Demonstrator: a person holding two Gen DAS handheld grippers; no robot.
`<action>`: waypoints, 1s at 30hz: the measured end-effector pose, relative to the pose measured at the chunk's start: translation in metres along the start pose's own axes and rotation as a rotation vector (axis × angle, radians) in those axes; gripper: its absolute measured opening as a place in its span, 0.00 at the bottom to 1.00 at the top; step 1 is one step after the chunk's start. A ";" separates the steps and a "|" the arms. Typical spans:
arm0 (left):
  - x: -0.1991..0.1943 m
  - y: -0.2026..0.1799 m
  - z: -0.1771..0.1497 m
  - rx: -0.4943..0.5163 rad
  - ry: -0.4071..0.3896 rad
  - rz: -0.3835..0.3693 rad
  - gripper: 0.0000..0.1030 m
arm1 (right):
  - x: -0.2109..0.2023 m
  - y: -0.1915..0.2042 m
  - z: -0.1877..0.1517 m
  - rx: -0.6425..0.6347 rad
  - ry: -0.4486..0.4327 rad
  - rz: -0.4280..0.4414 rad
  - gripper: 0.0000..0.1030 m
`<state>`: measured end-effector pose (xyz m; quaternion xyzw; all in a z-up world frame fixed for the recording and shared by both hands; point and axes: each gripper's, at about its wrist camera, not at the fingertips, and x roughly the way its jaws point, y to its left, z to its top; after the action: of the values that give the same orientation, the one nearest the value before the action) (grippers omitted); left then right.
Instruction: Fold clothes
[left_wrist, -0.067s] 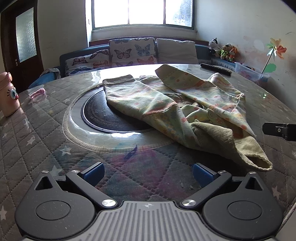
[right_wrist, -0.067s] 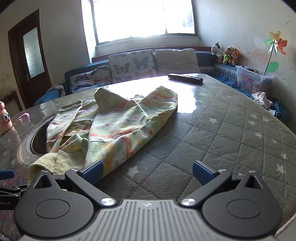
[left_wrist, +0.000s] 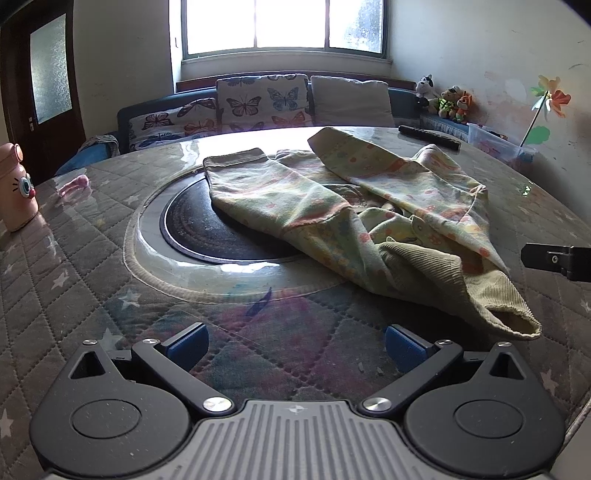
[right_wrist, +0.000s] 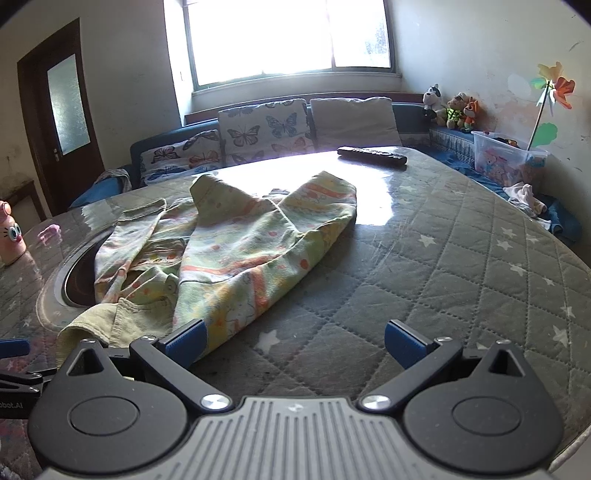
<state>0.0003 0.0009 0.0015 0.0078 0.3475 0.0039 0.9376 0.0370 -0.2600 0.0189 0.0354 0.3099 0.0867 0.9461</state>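
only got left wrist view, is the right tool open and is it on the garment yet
Observer: The right tool is open and holds nothing. The garment has its near edge right by the tool's left pad; I cannot tell if they touch.
Operator: whats in front of its other pad
Observer: Only bare quilted table, no fabric.
Operator: any more clothes around
Observer: A small white cloth lies off the table, past its right edge, on something blue.
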 end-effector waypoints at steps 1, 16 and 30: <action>0.000 -0.001 0.000 0.002 0.001 0.001 1.00 | 0.000 -0.002 0.000 -0.001 -0.001 -0.001 1.00; -0.007 -0.011 -0.003 0.033 0.019 -0.012 1.00 | -0.006 0.005 -0.014 -0.050 0.034 0.011 1.00; -0.008 -0.022 -0.005 0.059 0.040 -0.008 1.00 | -0.012 0.008 -0.028 -0.074 0.061 0.040 1.00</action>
<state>-0.0091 -0.0207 0.0022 0.0340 0.3660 -0.0102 0.9299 0.0103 -0.2536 0.0044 0.0038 0.3344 0.1182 0.9350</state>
